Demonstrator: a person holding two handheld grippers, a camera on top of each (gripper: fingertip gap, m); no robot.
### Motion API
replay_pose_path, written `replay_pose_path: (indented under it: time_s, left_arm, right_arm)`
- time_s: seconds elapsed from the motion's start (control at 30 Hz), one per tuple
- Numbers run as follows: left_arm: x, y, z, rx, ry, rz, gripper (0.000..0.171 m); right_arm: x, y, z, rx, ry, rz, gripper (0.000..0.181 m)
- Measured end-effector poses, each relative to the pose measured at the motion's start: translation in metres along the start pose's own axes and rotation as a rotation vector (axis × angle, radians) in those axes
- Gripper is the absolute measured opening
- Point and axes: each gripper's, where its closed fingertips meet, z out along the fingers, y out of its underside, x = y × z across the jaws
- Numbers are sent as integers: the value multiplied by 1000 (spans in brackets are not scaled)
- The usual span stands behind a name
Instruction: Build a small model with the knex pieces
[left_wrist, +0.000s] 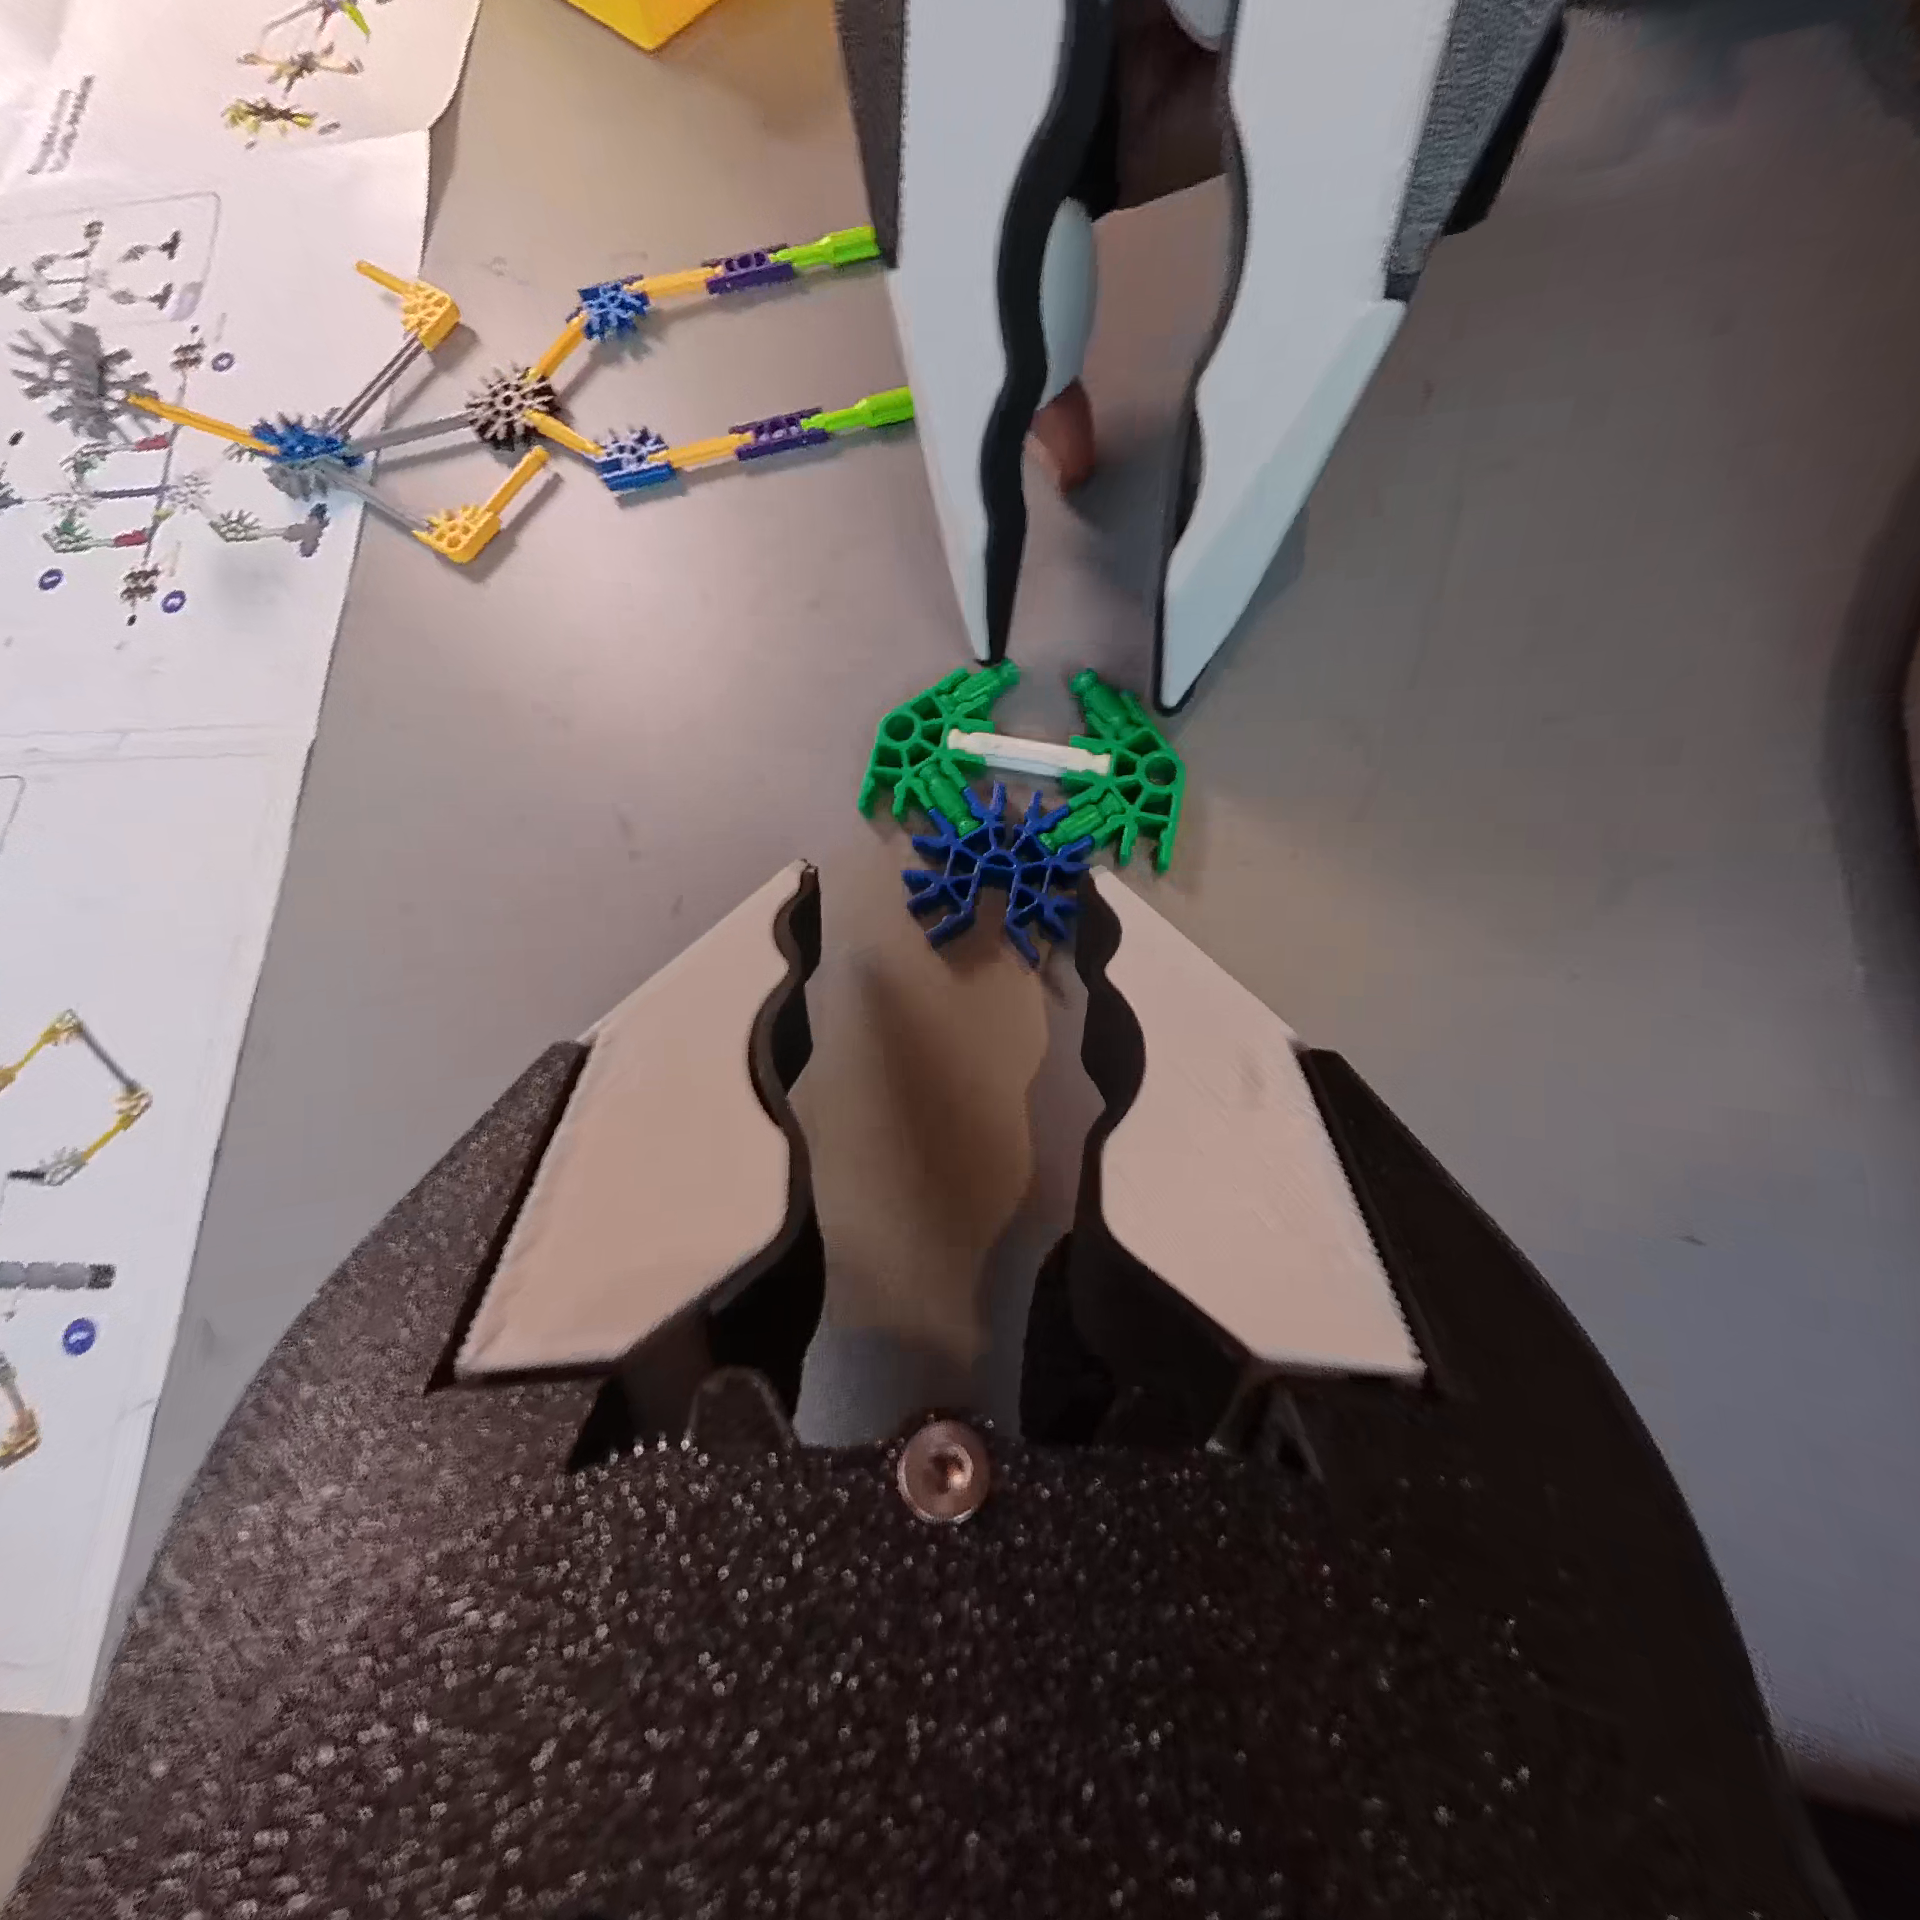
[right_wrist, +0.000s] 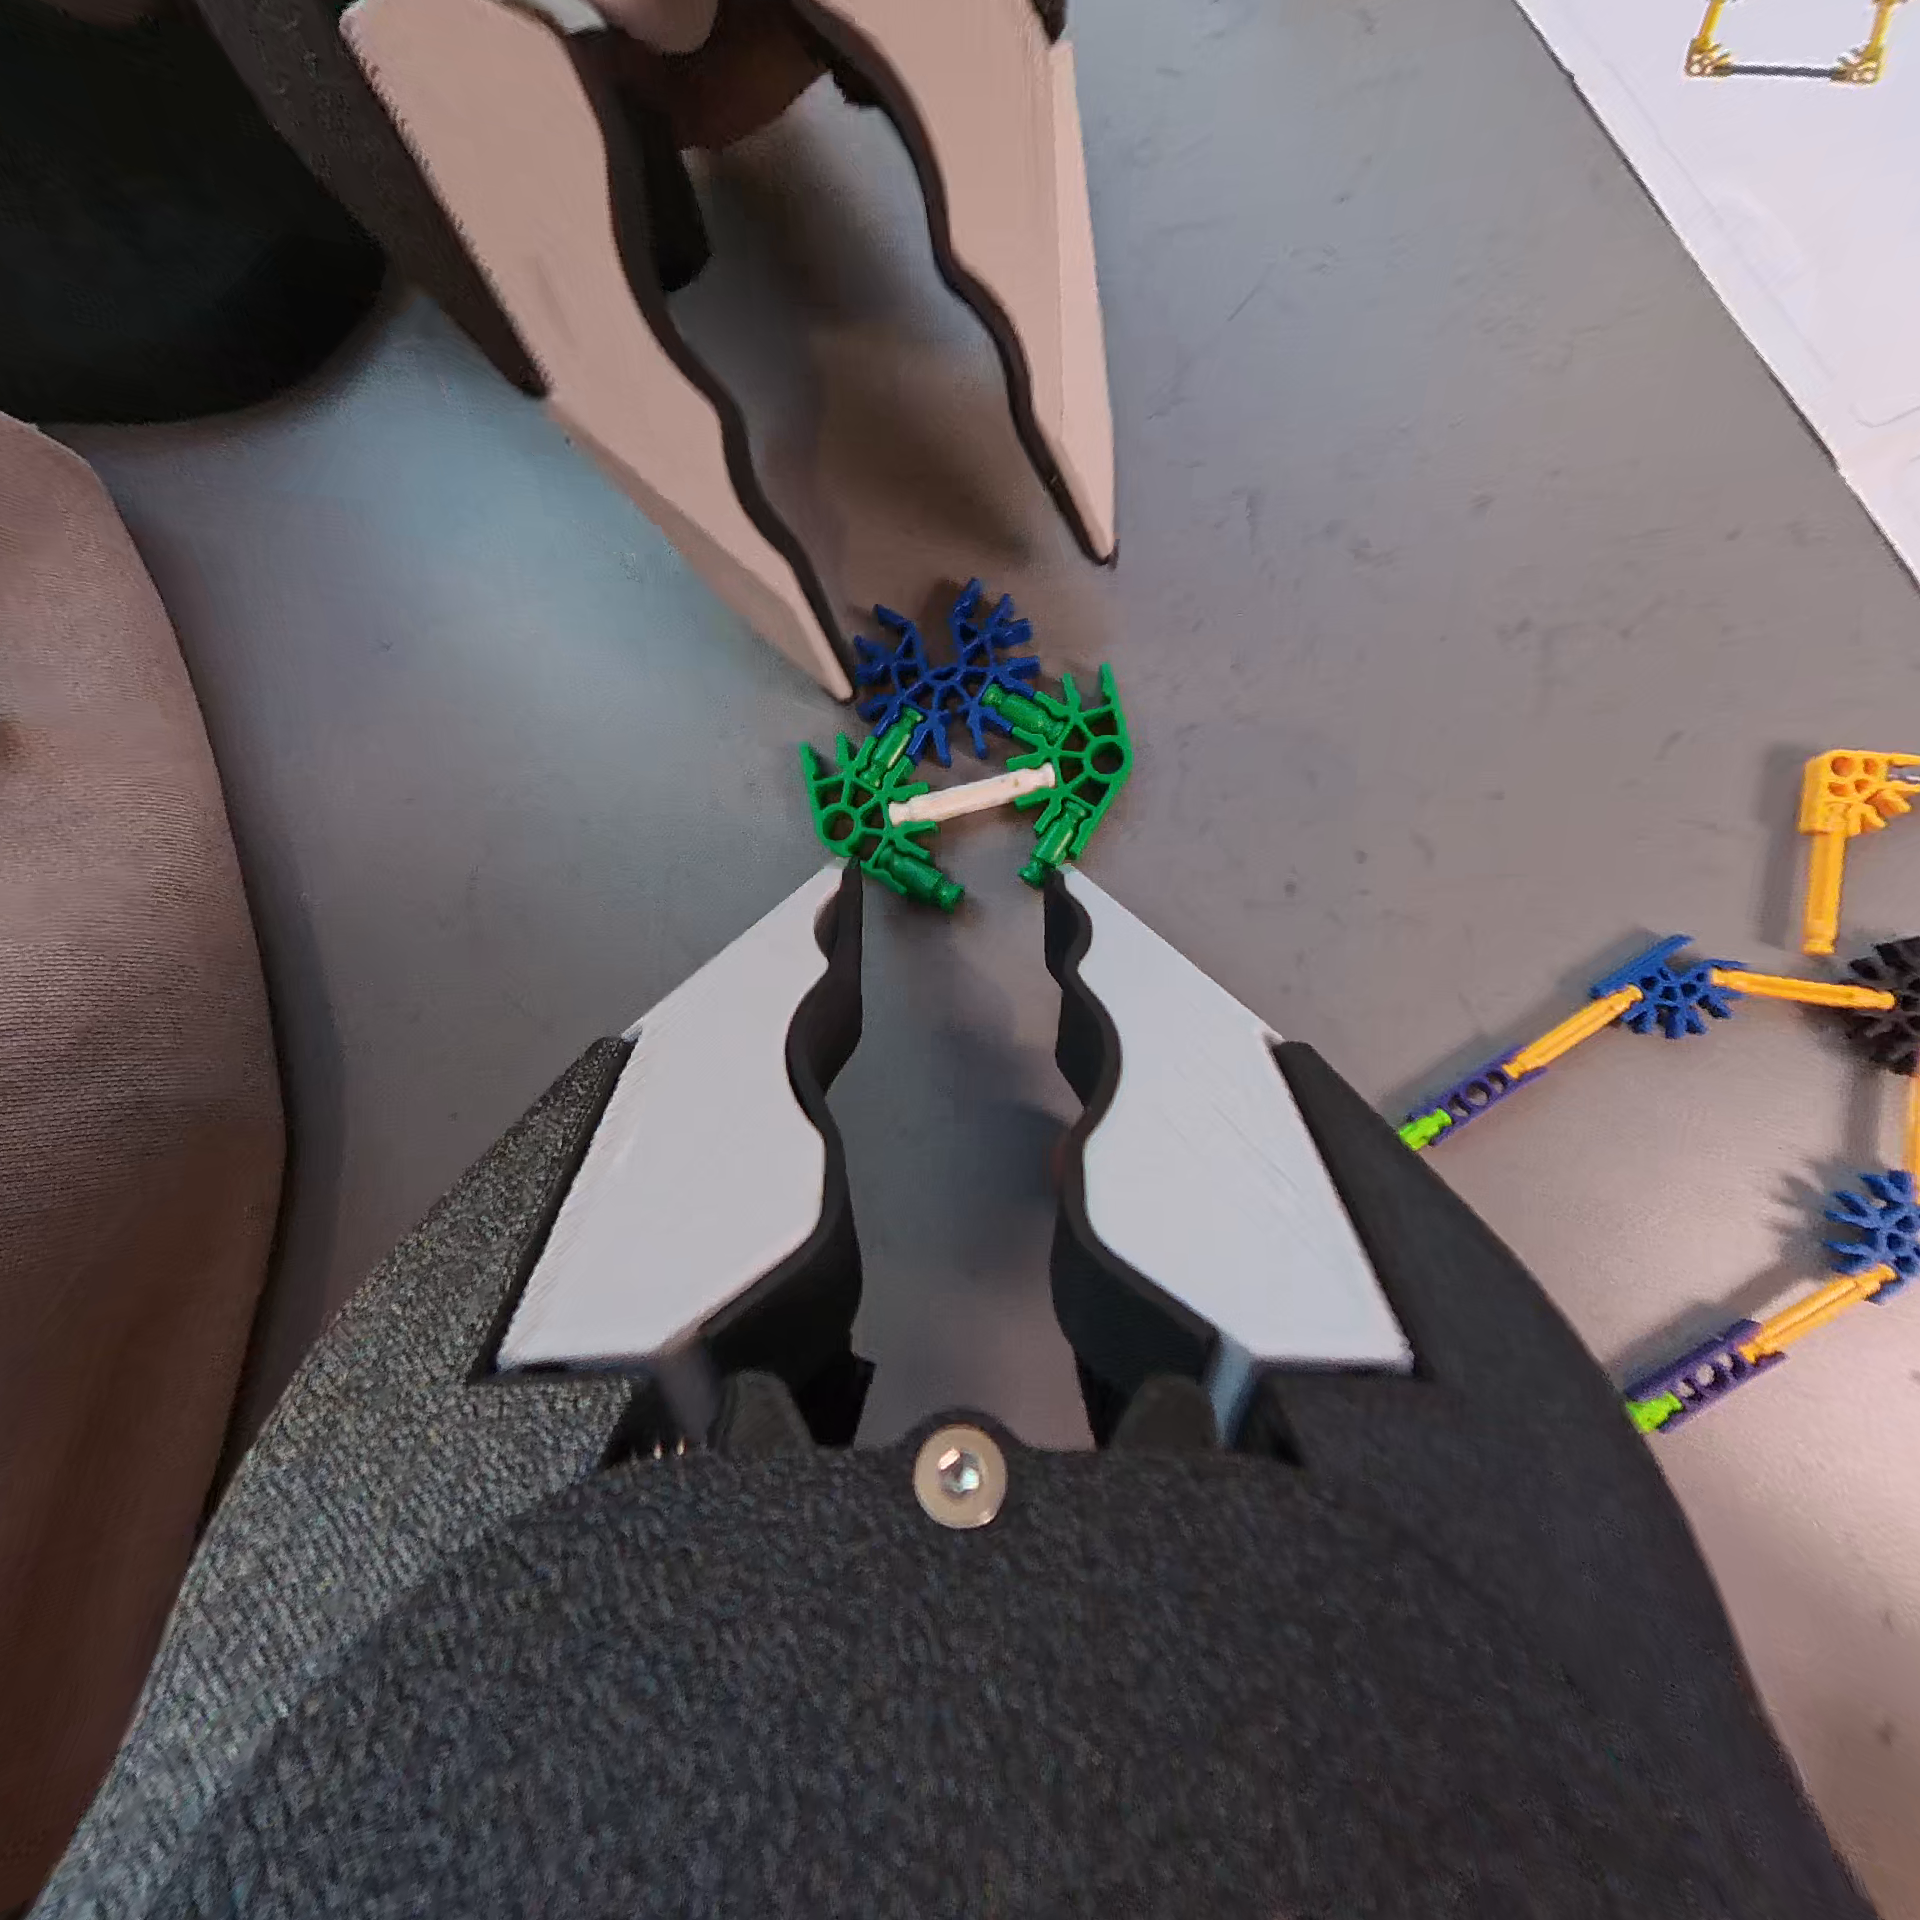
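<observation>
Left wrist view
Left gripper: grainy black body, smooth tan fingers with wavy black inner pads; jaws wide apart and empty, tips flanking the blue end of the small assembly.
Small assembly: flat on the table at 12 o'clock from the tips; two green fan-shaped connectors joined by a white rod, two blue snowflake connectors at its near side, short green rods between them.
Right gripper: pale grey fingers, coming in from 12 o'clock, jaws apart, tips at the green connectors' far prongs; contact unclear.
Table: smooth, matte grey-brown.
Larger model: at 10 o'clock; yellow, grey, purple and lime rods, blue and black spoked hubs.
Instruction sheet: white printed paper along the 9 o'clock edge.

Right wrist view
Right gripper: textured black shell, pale grey fingers, jaws parted and holding nothing, tips at the green connectors.
Left gripper: enters from 12 o'clock, open; one tan tip beside a blue connector.
Larger model: at 3 o'clock, well apart.
</observation>
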Motion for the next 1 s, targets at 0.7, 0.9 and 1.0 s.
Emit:
replay_pose_path:
  time_s: [0.7,0.9,1.0]
  left_arm:
    - [-10,14,-6,-66,-79,-86,55]
    - [-8,32,-29,-12,17,-52,55]
    - [-6,37,-35,11,52,-41,55]
  right_arm:
    - [21,-59,-35,517,62,7,28]
    - [21,-61,-35,530,75,-6,27]
    - [21,-62,-35,530,72,-1,27]
